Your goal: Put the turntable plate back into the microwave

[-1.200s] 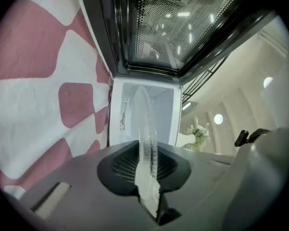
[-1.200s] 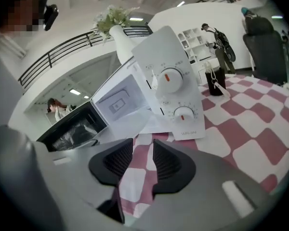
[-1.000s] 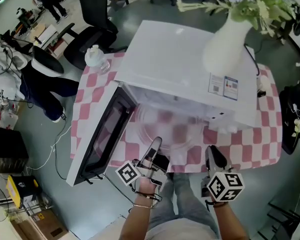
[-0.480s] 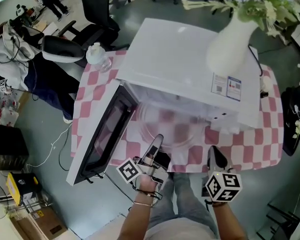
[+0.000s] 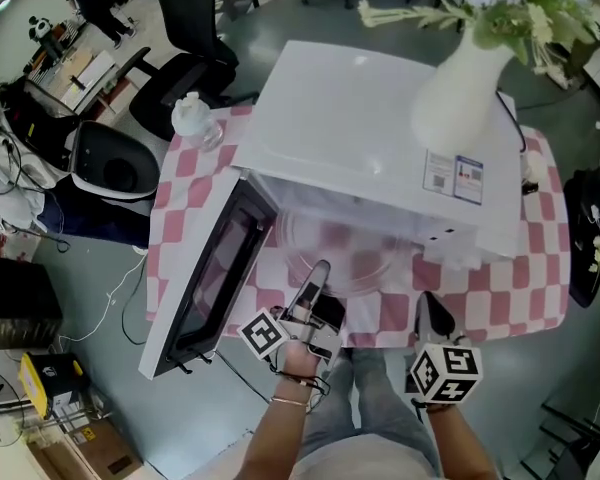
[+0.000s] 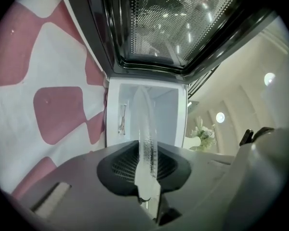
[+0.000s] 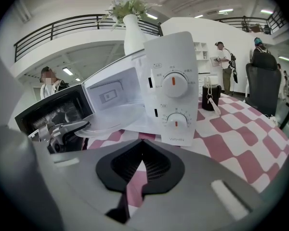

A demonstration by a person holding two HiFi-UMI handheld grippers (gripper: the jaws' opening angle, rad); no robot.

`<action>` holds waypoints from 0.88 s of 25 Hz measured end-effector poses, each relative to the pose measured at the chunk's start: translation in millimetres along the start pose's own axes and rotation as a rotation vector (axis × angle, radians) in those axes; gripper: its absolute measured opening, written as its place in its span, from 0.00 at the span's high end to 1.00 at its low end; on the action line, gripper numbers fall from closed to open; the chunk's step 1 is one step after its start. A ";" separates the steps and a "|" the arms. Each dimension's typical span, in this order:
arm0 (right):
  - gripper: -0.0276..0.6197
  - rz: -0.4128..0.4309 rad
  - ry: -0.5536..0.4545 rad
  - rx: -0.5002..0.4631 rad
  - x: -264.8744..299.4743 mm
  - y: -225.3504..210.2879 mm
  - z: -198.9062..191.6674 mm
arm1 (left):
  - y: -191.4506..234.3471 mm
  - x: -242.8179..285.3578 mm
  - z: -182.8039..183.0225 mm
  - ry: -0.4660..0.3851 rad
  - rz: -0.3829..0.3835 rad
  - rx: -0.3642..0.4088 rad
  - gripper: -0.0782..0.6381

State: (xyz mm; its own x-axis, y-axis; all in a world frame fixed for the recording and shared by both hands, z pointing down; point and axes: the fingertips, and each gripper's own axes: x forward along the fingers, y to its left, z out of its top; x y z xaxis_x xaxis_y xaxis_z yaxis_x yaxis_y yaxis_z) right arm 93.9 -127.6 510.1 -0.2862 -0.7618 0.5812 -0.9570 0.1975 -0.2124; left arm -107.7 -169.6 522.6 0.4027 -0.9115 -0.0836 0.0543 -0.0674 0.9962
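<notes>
The clear glass turntable plate lies level in front of the open white microwave, its far part under the microwave's front edge. My left gripper is shut on the plate's near rim. In the left gripper view the plate stands edge-on between the jaws of that gripper, and the white cavity lies straight ahead. My right gripper hovers at the table's near edge, right of the plate, shut with nothing in it. Its own view shows the jaws pressed together below the control panel.
The microwave door swings out to the left, beside my left gripper. A white vase of flowers stands on the microwave's top. A plastic bottle stands at the checked cloth's far left corner. A dark cup stands right of the microwave.
My left gripper and the plate have shifted slightly toward the microwave. The right gripper keeps its place. An office chair on the floor at the left has moved.
</notes>
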 end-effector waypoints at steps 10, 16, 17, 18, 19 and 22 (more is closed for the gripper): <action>0.94 -0.006 -0.002 0.004 0.3 -0.6 -0.8 | -2.8 26.7 9.4 0.014 -0.014 0.036 0.83; 0.94 -0.027 0.002 0.013 -3.6 -8.2 -4.4 | -0.1 38.9 10.6 0.004 -0.015 0.016 0.83; 0.94 -0.031 0.003 0.015 -3.9 -9.5 -4.9 | 0.6 40.5 11.0 0.003 -0.012 0.013 0.83; 0.94 -0.034 0.004 0.017 -4.0 -10.6 -5.4 | 1.2 42.1 11.5 0.003 -0.009 0.012 0.83; 0.94 -0.036 0.005 0.019 -3.8 -11.3 -5.9 | 1.6 43.7 12.2 0.004 -0.007 0.014 0.83; 0.94 -0.042 0.008 0.024 -3.2 -13.6 -6.9 | 2.9 48.8 13.7 0.003 -0.003 0.021 0.83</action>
State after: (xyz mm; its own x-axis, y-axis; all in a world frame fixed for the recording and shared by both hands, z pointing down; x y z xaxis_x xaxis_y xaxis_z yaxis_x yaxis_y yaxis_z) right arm 107.5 -123.6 516.6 -0.2463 -0.7640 0.5963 -0.9668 0.1508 -0.2062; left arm -100.3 -219.8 521.7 0.4057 -0.9099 -0.0864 0.0364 -0.0784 0.9963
